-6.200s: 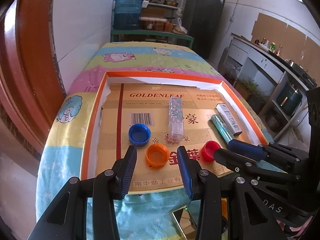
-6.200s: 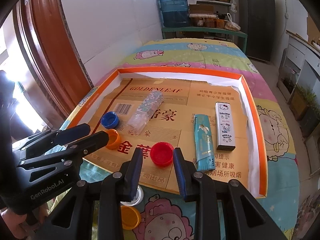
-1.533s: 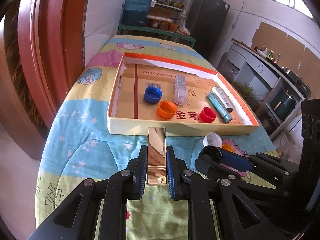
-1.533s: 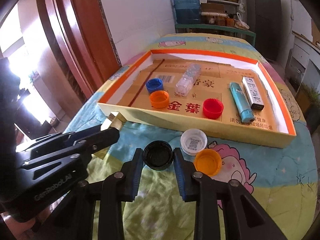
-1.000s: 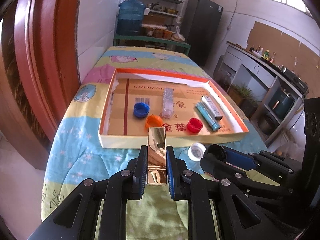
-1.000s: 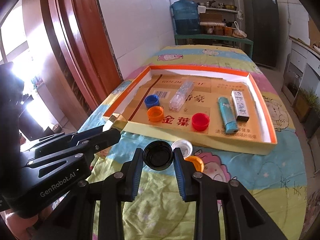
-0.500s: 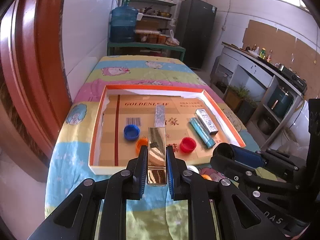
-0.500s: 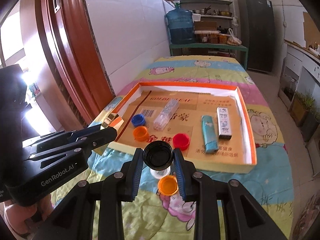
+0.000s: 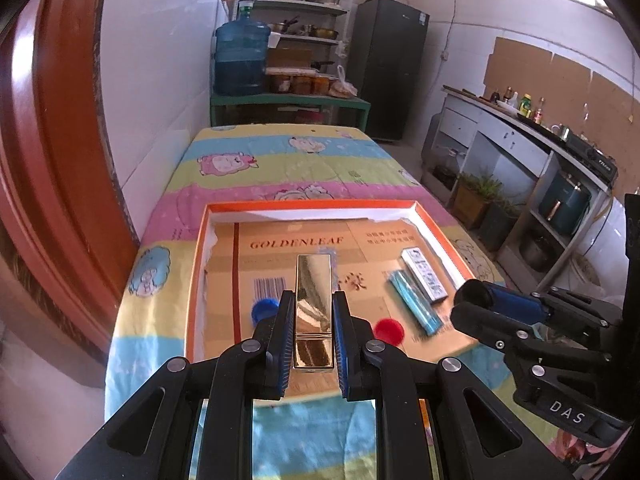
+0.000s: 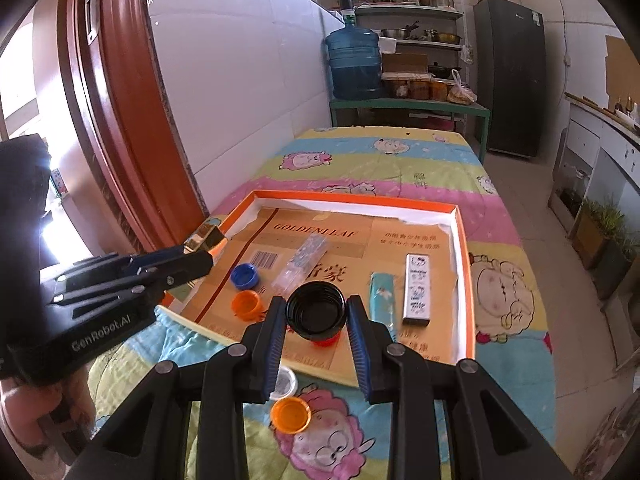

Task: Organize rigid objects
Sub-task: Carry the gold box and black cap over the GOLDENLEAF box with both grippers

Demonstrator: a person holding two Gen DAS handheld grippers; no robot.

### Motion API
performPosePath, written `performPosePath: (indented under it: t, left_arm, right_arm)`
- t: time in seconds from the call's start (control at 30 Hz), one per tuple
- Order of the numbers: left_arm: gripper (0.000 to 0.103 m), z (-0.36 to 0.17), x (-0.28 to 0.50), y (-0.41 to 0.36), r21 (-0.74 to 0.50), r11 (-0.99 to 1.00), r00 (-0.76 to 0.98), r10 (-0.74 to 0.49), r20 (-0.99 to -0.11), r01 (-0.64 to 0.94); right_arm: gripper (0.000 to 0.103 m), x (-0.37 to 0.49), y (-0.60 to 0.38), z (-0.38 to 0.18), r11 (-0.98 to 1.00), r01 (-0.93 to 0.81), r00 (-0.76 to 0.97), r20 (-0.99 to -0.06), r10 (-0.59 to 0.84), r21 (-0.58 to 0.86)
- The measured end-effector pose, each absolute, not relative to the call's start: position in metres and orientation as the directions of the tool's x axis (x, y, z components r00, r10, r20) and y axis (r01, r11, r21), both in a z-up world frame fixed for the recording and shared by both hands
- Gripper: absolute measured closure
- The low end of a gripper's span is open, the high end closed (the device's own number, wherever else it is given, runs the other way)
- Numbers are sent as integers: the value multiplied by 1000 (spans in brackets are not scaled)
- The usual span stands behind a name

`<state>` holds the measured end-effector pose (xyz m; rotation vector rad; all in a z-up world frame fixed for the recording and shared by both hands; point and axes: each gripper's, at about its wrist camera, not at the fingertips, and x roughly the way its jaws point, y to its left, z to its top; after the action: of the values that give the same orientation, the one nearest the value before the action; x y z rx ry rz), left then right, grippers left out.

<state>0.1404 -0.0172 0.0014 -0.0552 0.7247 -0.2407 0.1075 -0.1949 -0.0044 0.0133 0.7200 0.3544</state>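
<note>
My left gripper (image 9: 313, 312) is shut on a gold rectangular case (image 9: 313, 300), held above the near edge of the orange-rimmed cardboard tray (image 9: 316, 205). My right gripper (image 10: 316, 316) is shut on a black bottle cap (image 10: 316, 312), held above the tray's front part (image 10: 460, 248). In the tray lie a blue cap (image 10: 245, 275), an orange cap (image 10: 246, 305), a red cap (image 9: 389, 330), a clear glitter tube (image 10: 302, 263), a teal lighter (image 9: 414, 302) and a white Hello Kitty lighter (image 10: 417, 289). The right gripper also shows in the left wrist view (image 9: 472, 300).
A white cap (image 10: 283, 384) and an orange cap (image 10: 291, 415) lie on the cartoon-print cloth (image 10: 400, 160) in front of the tray. A red door frame (image 10: 116, 120) and tiled wall stand on the left. A counter (image 9: 540, 140) stands at the right.
Both grippers have lifted and moved forward over the tray with the gold case and the black cap still held. The tray now sits closer below them.
</note>
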Motion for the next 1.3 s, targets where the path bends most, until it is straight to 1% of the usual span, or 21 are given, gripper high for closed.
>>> performPosePath:
  t: [0.33, 0.6, 0.93, 1.3]
  left_arm:
    - [85, -5, 171, -19, -128, 972, 698, -230, -678, 196]
    - [85, -14, 186, -13, -161, 972, 683, -235, -692, 171]
    - [85, -38, 201, -2, -187, 974, 654, -225, -722, 129]
    - [85, -47, 224, -13, -189, 971, 634, -240, -735, 147]
  right_arm:
    - [72, 135, -201, -16, 941, -307, 662, -678, 319, 143]
    - [72, 153, -200, -25, 942, -305, 643, -699, 313, 142]
    - [72, 164, -192, -38, 938, -316, 621, -716, 319, 144]
    - [72, 188, -187, -49, 936, -317, 605, -726, 326, 156]
